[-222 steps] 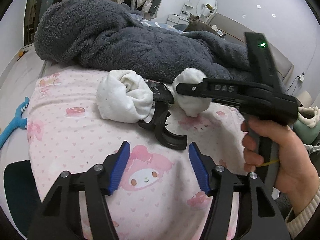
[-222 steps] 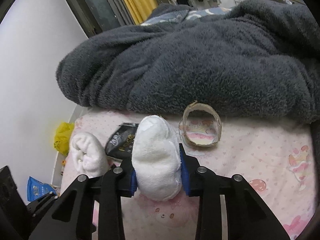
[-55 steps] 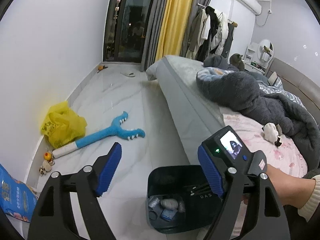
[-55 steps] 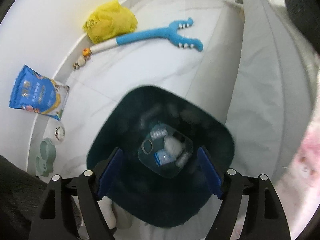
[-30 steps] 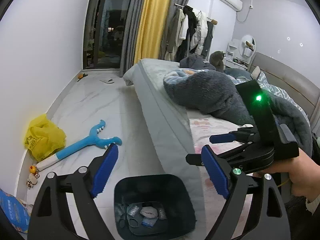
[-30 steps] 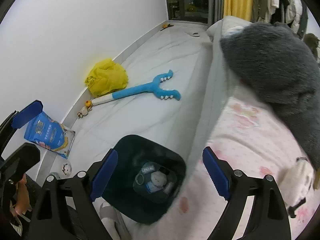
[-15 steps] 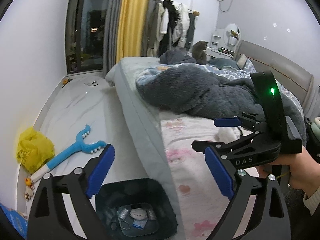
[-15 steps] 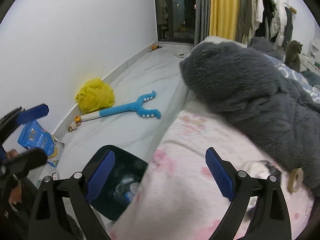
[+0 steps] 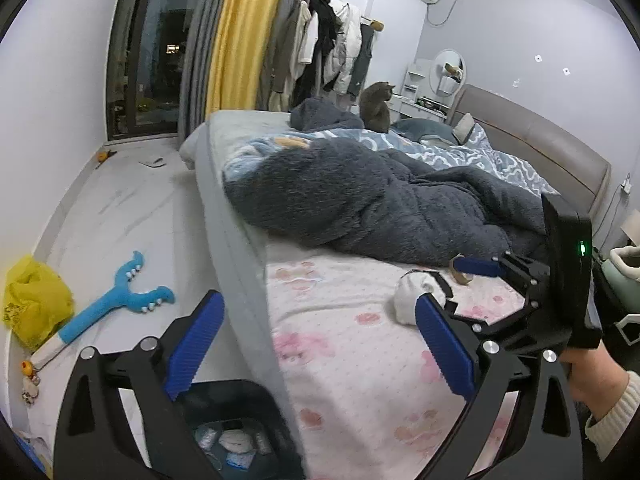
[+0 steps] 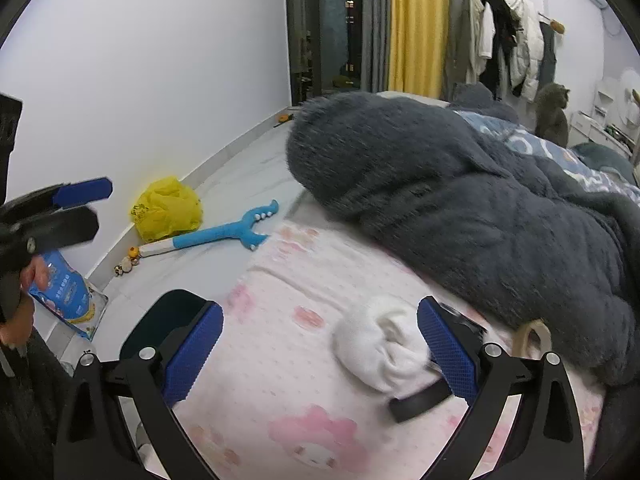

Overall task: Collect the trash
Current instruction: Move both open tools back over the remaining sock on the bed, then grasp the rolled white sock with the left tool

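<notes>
on the pink printed bedsheet (image 10: 304, 364), a white wad of tissue (image 10: 380, 344) is lying beside a black wrapper (image 10: 464, 322) and a cardboard tape ring (image 10: 534, 338), just below the dark fleece blanket (image 10: 460, 208). the right gripper (image 10: 320, 352) is hovering over the sheet with both fingers spread wide, gripping nothing. the left gripper (image 9: 316, 344) is also gaping wide and holding nothing, above the dark trash bin (image 9: 256, 396) that is sitting on the floor against the bed with scraps inside.

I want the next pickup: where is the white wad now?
The white wad lies on the pink sheet, just inside the open right claw's right finger, near the grey blanket.
</notes>
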Demonstrator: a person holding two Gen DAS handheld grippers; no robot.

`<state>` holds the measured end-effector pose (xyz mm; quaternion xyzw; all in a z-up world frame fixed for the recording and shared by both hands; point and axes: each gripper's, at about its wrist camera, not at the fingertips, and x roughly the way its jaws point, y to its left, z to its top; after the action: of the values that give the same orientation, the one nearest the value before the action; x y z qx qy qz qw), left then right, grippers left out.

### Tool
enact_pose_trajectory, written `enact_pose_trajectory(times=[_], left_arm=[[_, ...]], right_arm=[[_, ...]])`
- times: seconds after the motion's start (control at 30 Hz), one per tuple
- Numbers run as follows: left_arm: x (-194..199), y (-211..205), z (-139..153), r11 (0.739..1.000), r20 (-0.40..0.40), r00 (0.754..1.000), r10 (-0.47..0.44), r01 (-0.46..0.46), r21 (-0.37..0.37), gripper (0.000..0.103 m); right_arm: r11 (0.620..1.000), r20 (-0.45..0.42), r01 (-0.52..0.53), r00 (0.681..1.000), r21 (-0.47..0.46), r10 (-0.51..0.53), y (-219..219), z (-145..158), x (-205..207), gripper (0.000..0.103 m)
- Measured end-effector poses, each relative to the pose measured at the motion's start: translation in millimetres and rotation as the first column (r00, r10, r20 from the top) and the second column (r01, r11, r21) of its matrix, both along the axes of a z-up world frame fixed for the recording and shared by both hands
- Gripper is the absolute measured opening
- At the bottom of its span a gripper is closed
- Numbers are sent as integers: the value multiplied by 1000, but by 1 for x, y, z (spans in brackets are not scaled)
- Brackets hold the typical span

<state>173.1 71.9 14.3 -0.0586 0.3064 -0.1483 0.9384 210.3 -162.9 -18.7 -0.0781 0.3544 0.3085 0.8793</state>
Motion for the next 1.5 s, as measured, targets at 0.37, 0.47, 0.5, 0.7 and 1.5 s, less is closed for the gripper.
enact_pose_trajectory(times=[0.37,0.47,0.5,0.7,1.5], left_arm=[[34,-51,-16,995,-32,995,-92,93,32,98],[42,-63,-25,992,-53,991,-124,125,20,98],[44,-68,-28,990,-58,989,-135,136,18,98],[55,-92,-41,981,-89,977,-192,193,2,98],[102,-143,-94,957,-254,923,-288,271,-100,84]], right_arm=[[1000,-2,10,1000,10,-10,-50,-18,1,99],[1000,-3,6,1000,13,-6,-58,-22,1,99],[1000,-5,6,1000,15,-6,-61,-24,2,99],[1000,-42,11,999,18,-11,-73,-37,7,99],[997,-155,-36,987,75,47,-75,-73,20,76]])
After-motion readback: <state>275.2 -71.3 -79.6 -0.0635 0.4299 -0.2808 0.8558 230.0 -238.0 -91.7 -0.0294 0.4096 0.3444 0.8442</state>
